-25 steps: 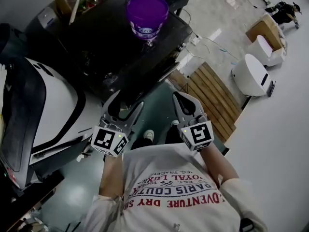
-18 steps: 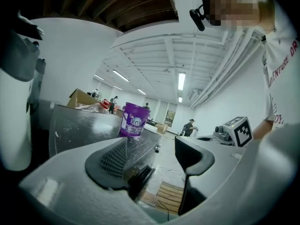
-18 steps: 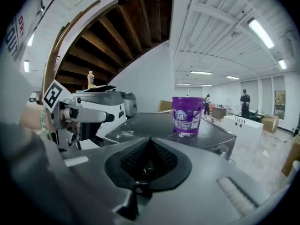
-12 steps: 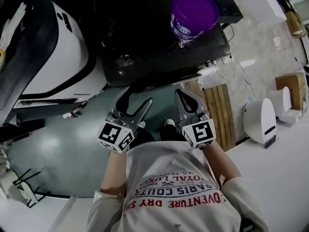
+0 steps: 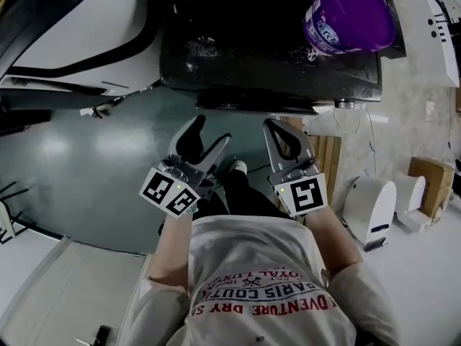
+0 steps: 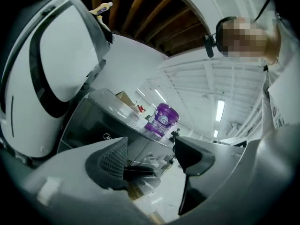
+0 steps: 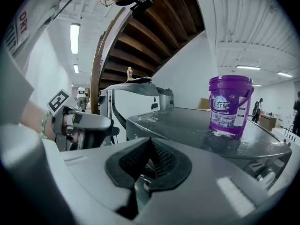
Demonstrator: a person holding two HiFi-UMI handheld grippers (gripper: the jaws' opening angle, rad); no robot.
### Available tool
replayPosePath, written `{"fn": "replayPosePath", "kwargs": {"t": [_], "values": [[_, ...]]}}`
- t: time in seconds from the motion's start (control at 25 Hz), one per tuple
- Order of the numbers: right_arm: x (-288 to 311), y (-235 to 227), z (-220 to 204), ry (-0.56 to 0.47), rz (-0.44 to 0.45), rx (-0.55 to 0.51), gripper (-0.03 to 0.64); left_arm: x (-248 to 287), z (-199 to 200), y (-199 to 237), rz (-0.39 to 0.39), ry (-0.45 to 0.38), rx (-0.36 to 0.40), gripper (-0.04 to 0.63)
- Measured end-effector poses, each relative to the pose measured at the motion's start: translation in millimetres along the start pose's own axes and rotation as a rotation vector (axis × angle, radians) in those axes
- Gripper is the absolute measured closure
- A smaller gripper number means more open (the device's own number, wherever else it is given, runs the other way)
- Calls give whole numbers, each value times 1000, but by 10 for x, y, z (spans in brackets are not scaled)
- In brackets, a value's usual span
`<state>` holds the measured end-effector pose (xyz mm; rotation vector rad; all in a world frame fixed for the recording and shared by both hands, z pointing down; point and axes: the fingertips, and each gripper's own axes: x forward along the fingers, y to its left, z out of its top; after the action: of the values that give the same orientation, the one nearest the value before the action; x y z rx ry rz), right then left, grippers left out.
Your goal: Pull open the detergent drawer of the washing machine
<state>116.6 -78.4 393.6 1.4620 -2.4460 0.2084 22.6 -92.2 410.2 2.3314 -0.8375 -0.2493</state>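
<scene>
The washing machine (image 5: 266, 42) is a dark box at the top of the head view, and its front edge faces me. Its detergent drawer cannot be made out. A purple bucket (image 5: 349, 13) stands on its top, toward the right. My left gripper (image 5: 210, 132) hangs open and empty in front of the machine, short of its front edge. Beside it my right gripper (image 5: 279, 125) has its pads together with nothing between them. In the left gripper view the gripper (image 6: 150, 161) points at the machine (image 6: 89, 121). The right gripper (image 7: 150, 143) looks across the machine top (image 7: 187, 123) at the bucket (image 7: 229, 104).
A large white and black curved housing (image 5: 72, 20) stands to the left of the machine. A wooden slatted board (image 5: 330, 157), a white rounded unit (image 5: 367, 207) and a cardboard box (image 5: 428, 182) lie on the floor at the right. My shoe (image 5: 238, 166) is below the grippers.
Both grippers have sunk and tipped toward level in front of the machine. In the head view the machine has swung to top centre and the bucket to the upper right.
</scene>
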Motion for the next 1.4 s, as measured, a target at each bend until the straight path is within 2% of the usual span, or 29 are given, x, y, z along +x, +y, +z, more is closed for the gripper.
{"fn": "replayPosePath", "kwargs": {"t": [0.16,0.32,0.48,0.6,0.8,1.0,1.2,1.4], "values": [[141,5,-203,-6,24,8,615,55,-118,170,-48,-128,-103,287],[244,-9,-524,10,60,-36,615,128,-252,408,-67,-220,-186,287],[322,-50,-740,21,62,-9,615,130,-271,684,-97,-386,-360,284],[367,-117,-814,2,44,25,615,129,-272,862,-115,-478,-442,284],[462,-137,-886,-19,52,46,615,206,-285,1085,-121,-518,-494,261],[533,-43,-907,-17,95,23,615,296,-187,1180,-195,-572,-594,233],[546,-7,-946,-4,91,26,615,382,-115,1133,-260,-572,-596,232],[541,33,-937,-2,88,63,615,416,-63,1161,-271,-606,-678,233]]}}
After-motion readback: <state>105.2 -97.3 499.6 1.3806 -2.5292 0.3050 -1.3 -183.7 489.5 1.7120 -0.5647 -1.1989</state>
